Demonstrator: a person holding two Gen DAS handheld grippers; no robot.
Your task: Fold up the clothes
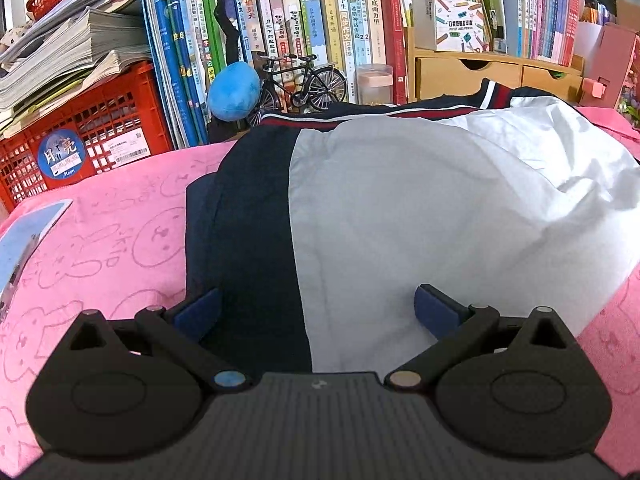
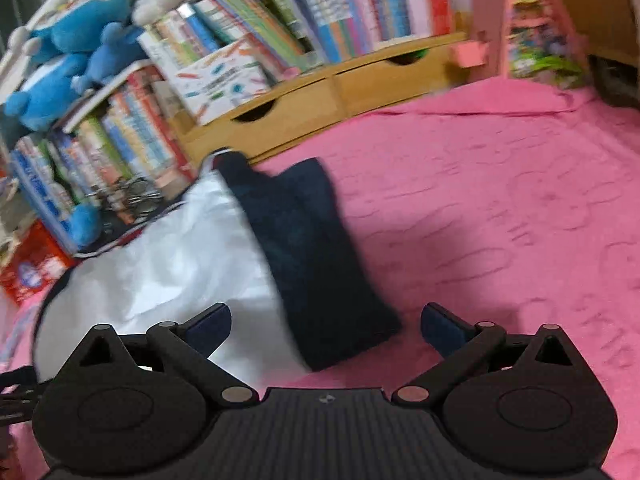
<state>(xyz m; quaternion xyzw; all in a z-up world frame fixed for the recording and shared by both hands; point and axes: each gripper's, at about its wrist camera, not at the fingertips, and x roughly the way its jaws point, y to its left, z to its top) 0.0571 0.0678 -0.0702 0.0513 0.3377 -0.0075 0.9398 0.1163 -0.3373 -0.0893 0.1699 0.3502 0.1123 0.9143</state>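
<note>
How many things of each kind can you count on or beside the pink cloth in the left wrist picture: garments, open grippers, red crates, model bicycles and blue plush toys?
Garments: 1, the navy and white jacket
Open grippers: 1, the left gripper
Red crates: 1, red crate
Model bicycles: 1, model bicycle
Blue plush toys: 1, blue plush toy
Total: 5

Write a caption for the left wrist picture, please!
Open left gripper hovers over a navy-and-white jacket on the pink blanket, bookshelf behind.
</note>
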